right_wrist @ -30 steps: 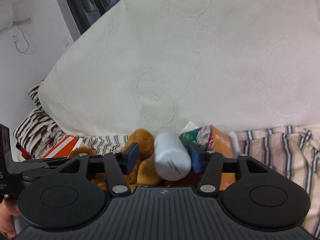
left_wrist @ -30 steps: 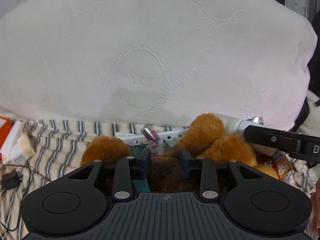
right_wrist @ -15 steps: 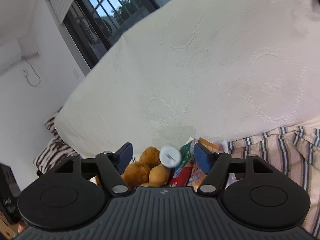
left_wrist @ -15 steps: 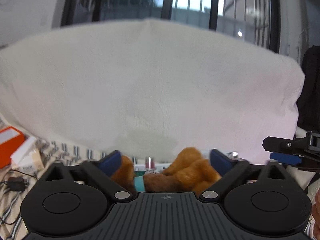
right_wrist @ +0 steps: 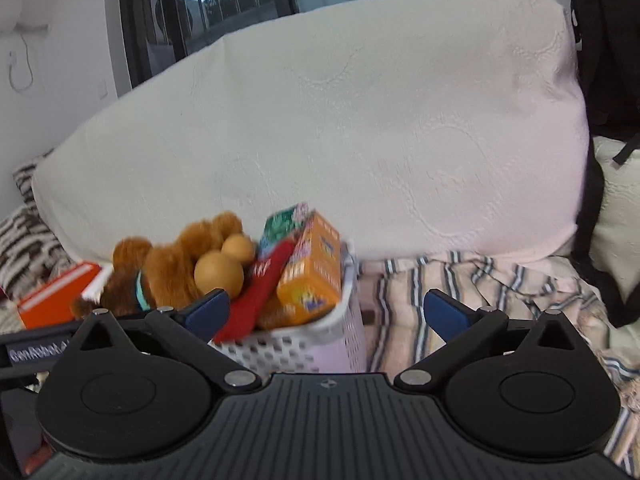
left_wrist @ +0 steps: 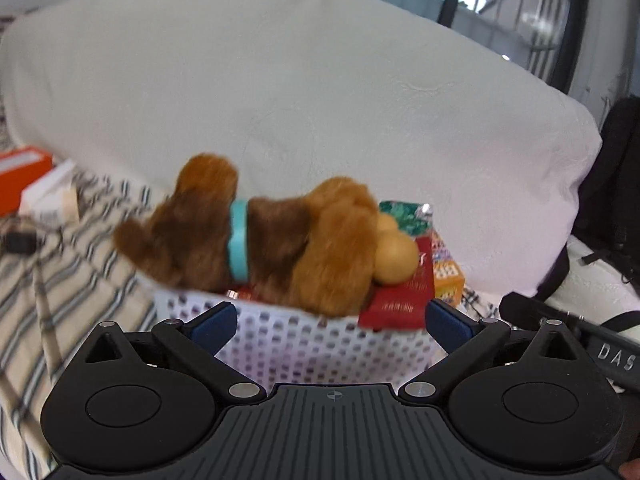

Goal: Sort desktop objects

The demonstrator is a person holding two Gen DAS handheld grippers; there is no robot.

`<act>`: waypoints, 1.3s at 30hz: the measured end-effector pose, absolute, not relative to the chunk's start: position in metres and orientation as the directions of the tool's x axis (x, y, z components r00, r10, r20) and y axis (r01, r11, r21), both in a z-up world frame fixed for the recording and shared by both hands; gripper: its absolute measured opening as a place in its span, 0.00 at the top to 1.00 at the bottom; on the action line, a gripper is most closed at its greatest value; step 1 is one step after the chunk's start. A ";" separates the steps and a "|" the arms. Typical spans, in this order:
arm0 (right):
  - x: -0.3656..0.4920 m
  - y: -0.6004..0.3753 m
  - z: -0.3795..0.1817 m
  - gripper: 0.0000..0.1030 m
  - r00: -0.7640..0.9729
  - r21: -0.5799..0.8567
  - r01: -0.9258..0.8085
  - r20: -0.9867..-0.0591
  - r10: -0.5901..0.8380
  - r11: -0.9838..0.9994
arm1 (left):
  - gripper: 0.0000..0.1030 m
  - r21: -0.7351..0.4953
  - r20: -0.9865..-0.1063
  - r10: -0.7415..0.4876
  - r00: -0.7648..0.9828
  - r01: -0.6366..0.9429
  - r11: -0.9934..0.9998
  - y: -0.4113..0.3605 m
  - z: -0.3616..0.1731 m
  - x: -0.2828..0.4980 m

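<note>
A white perforated basket (left_wrist: 304,344) stands on the bed, heaped full. On top lies a brown plush dog (left_wrist: 280,240) with a teal collar, beside a wooden gourd (left_wrist: 394,256), a red packet (left_wrist: 400,300), an orange box (right_wrist: 312,276) and a green packet (right_wrist: 282,224). My left gripper (left_wrist: 330,320) is open just in front of the basket wall and holds nothing. My right gripper (right_wrist: 326,312) has its jaws opening wide. The basket (right_wrist: 296,348) corner shows behind them, and nothing is pressed between its pads.
A big white cushion (left_wrist: 320,100) fills the back. A striped sheet (right_wrist: 460,292) covers the bed. An orange-and-white box (left_wrist: 20,176) and a black charger (left_wrist: 18,240) lie at the left. A black bag (left_wrist: 612,184) hangs at the right. The right gripper's body (left_wrist: 600,344) juts in beside the basket.
Both grippers opened and drew back from the basket. The left one let go of the plush dog; the right one released the white bottle, which no longer shows.
</note>
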State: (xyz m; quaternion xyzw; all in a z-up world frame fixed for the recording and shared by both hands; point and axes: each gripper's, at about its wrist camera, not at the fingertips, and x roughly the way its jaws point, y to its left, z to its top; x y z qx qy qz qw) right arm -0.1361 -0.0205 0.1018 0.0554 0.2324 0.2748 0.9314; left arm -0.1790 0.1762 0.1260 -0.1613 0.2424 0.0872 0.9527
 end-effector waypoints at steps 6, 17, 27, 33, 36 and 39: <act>-0.154 -0.005 0.088 0.00 0.765 0.136 -0.460 -0.440 0.470 0.877 | 0.00 -0.204 -0.489 0.176 0.854 -0.308 0.929 0.185 0.116 -0.209; -0.186 0.038 0.058 0.00 0.803 -0.007 -0.451 -0.439 0.403 0.892 | 0.00 -0.047 -0.530 0.327 0.782 -0.412 0.910 0.212 0.078 -0.228; -0.192 0.060 0.032 0.00 0.762 0.003 -0.461 -0.512 0.397 0.888 | 0.00 0.001 -0.559 0.335 0.759 -0.403 0.915 0.225 0.054 -0.229; -0.193 0.063 0.023 0.00 0.749 0.004 -0.464 -0.532 0.395 0.886 | 0.00 -0.009 -0.573 0.330 0.750 -0.408 0.913 0.231 0.048 -0.230; -0.193 0.064 0.021 0.00 0.744 0.010 -0.466 -0.537 0.398 0.885 | 0.00 -0.007 -0.580 0.334 0.743 -0.415 0.910 0.233 0.046 -0.230; -0.193 0.062 0.019 0.00 0.739 0.012 -0.472 -0.540 0.403 0.882 | 0.00 -0.001 -0.583 0.339 0.738 -0.418 0.908 0.233 0.044 -0.230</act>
